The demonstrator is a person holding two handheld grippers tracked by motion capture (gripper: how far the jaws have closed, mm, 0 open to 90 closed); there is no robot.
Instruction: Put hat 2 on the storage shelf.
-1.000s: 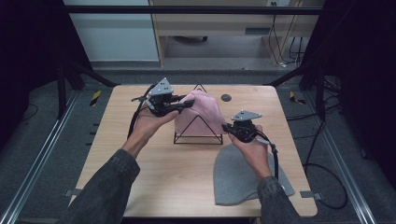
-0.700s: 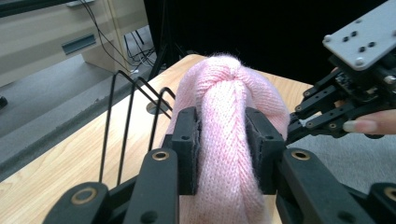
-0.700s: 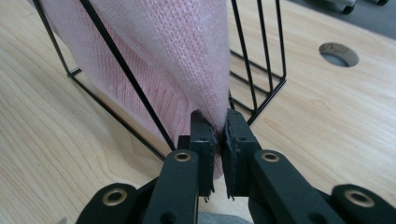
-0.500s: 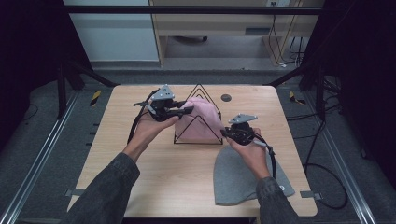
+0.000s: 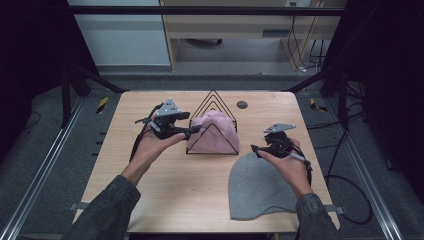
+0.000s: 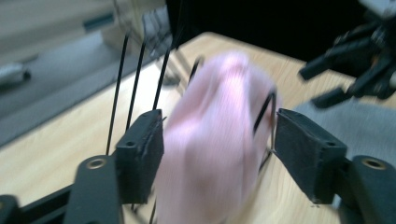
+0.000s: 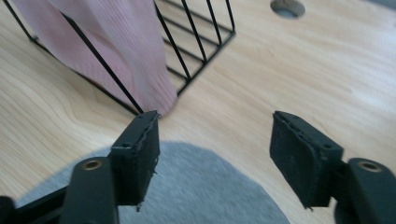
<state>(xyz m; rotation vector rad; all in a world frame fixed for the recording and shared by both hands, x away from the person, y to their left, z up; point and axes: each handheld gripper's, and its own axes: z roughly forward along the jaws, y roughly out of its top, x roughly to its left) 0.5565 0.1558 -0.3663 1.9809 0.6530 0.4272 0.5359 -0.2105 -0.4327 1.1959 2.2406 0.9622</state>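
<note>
Two grippers work over a wooden table [image 5: 165, 195] in the high view. The left gripper [image 5: 196, 129] sits just at the left side of a pink knit hat [image 5: 216, 131], which is draped over a black wire rack [image 5: 212, 102] of triangular frames near the middle of the table. The right gripper [image 5: 255, 148] is held to the right of the rack, apart from the pink hat, above the top edge of a grey knit hat [image 5: 260, 187] lying flat on the near right part of the table. A small round hole [image 5: 242, 104] shows in the tabletop behind the rack.

Left gripper view: the left gripper [image 6: 219, 154] has its jaws spread, having just been opening; the pink hat [image 6: 210, 154] stands between them, blurred, and whether the left pad brushes the fabric cannot be told. The wire rack [image 6: 140, 70] rises behind the hat. The other gripper shows far off at upper right.

Right gripper view: the right gripper [image 7: 215, 154] is wide apart, its jaws having just been opening, with nothing between them. The grey hat [image 7: 201, 191] lies below the jaws; the pink hat [image 7: 130, 56] hangs on the rack [image 7: 205, 32] ahead, its ribbed cuff reaching the table just beyond the left jaw.
</note>
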